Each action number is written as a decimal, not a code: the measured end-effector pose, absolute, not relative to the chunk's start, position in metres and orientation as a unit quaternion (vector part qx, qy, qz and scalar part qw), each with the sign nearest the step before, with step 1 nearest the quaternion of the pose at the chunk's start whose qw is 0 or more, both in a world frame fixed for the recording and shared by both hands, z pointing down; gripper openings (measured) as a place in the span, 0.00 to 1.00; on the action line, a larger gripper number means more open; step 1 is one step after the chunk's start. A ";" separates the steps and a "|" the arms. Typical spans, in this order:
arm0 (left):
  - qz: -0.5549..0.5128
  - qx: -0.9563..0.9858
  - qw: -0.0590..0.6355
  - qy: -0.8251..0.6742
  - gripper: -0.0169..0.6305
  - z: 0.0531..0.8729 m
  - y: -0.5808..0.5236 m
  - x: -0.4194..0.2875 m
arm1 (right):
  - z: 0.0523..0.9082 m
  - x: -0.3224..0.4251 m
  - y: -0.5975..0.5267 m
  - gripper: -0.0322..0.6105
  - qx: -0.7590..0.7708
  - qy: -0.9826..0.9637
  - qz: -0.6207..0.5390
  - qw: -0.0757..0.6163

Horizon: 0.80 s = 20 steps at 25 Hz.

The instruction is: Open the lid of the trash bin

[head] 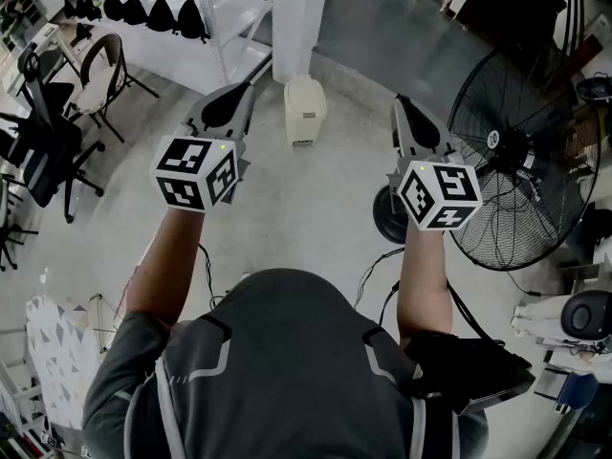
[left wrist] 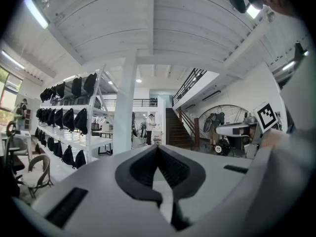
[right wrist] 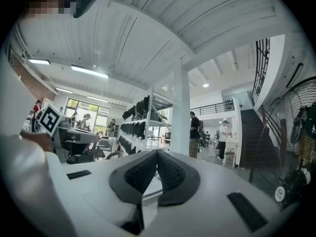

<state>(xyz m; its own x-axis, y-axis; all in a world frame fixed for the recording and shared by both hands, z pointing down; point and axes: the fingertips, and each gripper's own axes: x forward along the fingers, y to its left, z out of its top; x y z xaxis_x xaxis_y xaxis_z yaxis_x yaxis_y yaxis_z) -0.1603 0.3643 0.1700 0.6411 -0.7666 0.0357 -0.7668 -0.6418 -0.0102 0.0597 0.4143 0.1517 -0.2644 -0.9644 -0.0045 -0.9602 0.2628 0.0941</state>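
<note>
A cream trash bin (head: 304, 110) with its lid down stands on the grey floor at the foot of a white pillar (head: 299, 17). I hold both grippers up in front of me, well above the floor and short of the bin. My left gripper (head: 248, 89) points toward the bin's left side, its dark pads closed tip to tip with nothing between them. To the bin's right, my right gripper (head: 401, 103) is shut and empty too. The left gripper view shows its closed tips (left wrist: 158, 149) facing across the hall, and the right gripper view the same (right wrist: 157, 153); neither shows the bin.
A large black floor fan (head: 521, 175) stands close on the right, its round base (head: 390, 214) under my right gripper. Cables (head: 378, 268) trail over the floor. A white rack of black bags (head: 143, 10) and office chairs (head: 48, 151) fill the left.
</note>
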 end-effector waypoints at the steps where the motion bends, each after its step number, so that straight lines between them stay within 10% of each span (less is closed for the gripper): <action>1: 0.017 0.906 0.003 -0.423 0.04 0.169 0.364 -0.160 | 0.152 0.060 0.414 0.09 0.606 -0.794 -0.039 0.027; 20: -0.005 0.901 0.022 -0.434 0.04 0.177 0.368 -0.101 | 0.167 0.119 0.427 0.09 0.591 -0.806 -0.038 0.014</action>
